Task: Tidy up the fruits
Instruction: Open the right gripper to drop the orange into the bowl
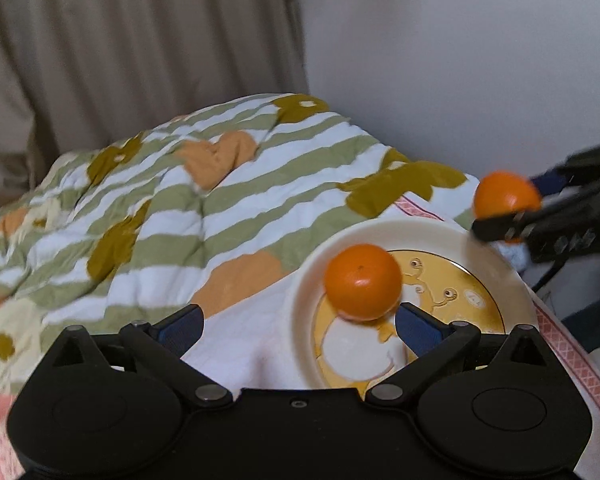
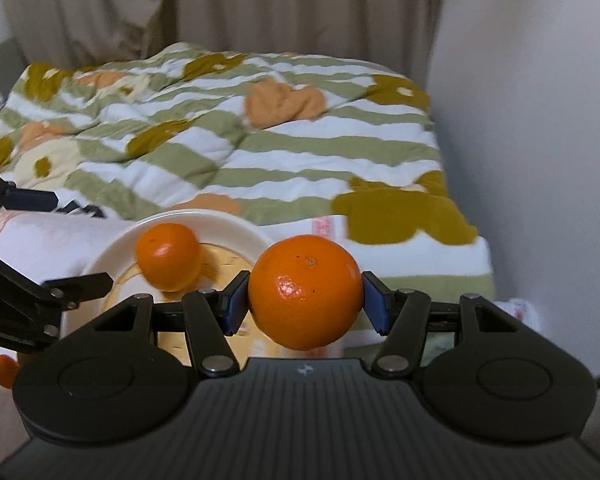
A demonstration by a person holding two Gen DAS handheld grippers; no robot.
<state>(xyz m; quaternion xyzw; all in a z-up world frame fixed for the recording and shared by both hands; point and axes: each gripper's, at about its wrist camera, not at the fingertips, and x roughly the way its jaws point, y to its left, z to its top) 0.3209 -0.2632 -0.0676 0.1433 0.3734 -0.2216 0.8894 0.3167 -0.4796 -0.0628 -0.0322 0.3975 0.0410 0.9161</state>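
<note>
A cream plate (image 1: 500,264) with a yellow cartoon print sits on a white cloth. One orange (image 1: 362,282) is inside its rim, just ahead of my left gripper's right pad and free of both. My left gripper (image 1: 300,328) is open wide with nothing between its fingers. At the right edge, my right gripper (image 1: 540,208) holds a second orange (image 1: 506,194) beyond the plate's far rim. In the right wrist view my right gripper (image 2: 305,304) is shut on that orange (image 2: 305,292), with the plate (image 2: 228,226), the plate's orange (image 2: 168,256) and the left gripper (image 2: 84,240) to its left.
A third orange (image 2: 4,370) shows partly at the lower left, behind the left gripper. The white cloth (image 1: 572,352) has a pink border and lies on a bed with a green-striped quilt (image 1: 204,200). A wall (image 1: 460,80) stands right, curtains (image 1: 140,60) behind.
</note>
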